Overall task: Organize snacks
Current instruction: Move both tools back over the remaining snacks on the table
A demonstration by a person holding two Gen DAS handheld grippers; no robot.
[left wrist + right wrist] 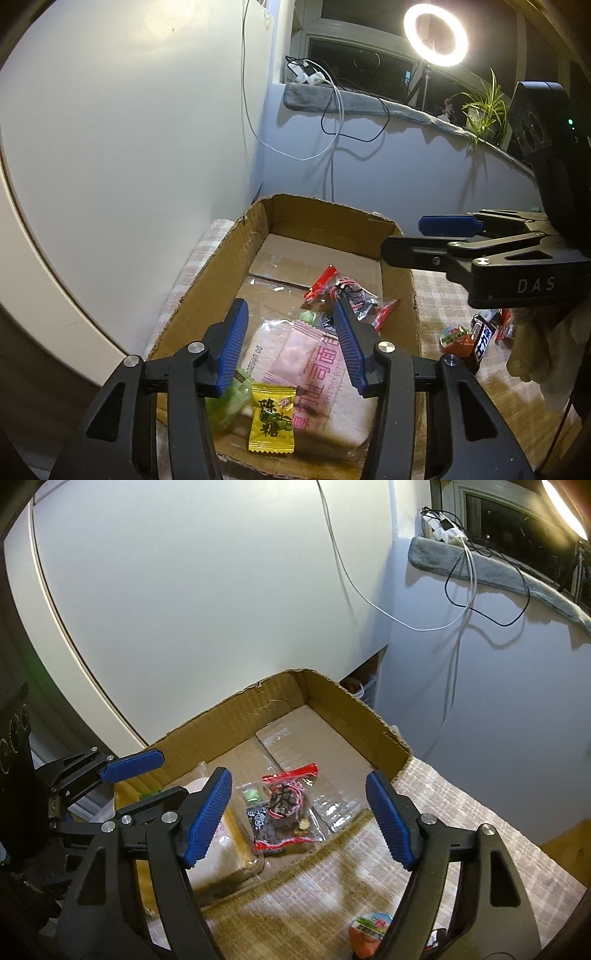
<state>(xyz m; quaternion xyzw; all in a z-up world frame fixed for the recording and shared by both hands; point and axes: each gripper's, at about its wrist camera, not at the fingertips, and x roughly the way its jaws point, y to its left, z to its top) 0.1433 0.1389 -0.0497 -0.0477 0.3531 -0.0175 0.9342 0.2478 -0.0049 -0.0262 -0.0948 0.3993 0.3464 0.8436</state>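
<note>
You are holding both tools over the cardboard box (207, 280), and both are standing apart with nothing between the pads: the left gripper (291, 343) is hanging above the yellow candy (271, 417) and the pink sachet (295, 350), the right gripper (299, 819) above the red-edged clear packet (288, 805). The snacks already sorted are lying in the box's near end; several more are waiting on the checked tablecloth (443, 295), among them an orange-topped jelly cup (369, 928) and a dark chocolate bar (482, 345). The risk, as I am judging it, is in the wrappers: they are glossy, crinkled film, thin and slippery, so a pinch on a loose edge could be sliding off or dragging a neighbour along. The yellow candy is lying right at the near wall, which is low and ragged, torn corrugated board, so a brush from your left fingers could be nudging it over the rim. The bread pack (332, 398) underneath is soft and springy, making a wobbly floor for anything dropped on it. Your two tools are also working close together, so they could be knocking each other.
</note>
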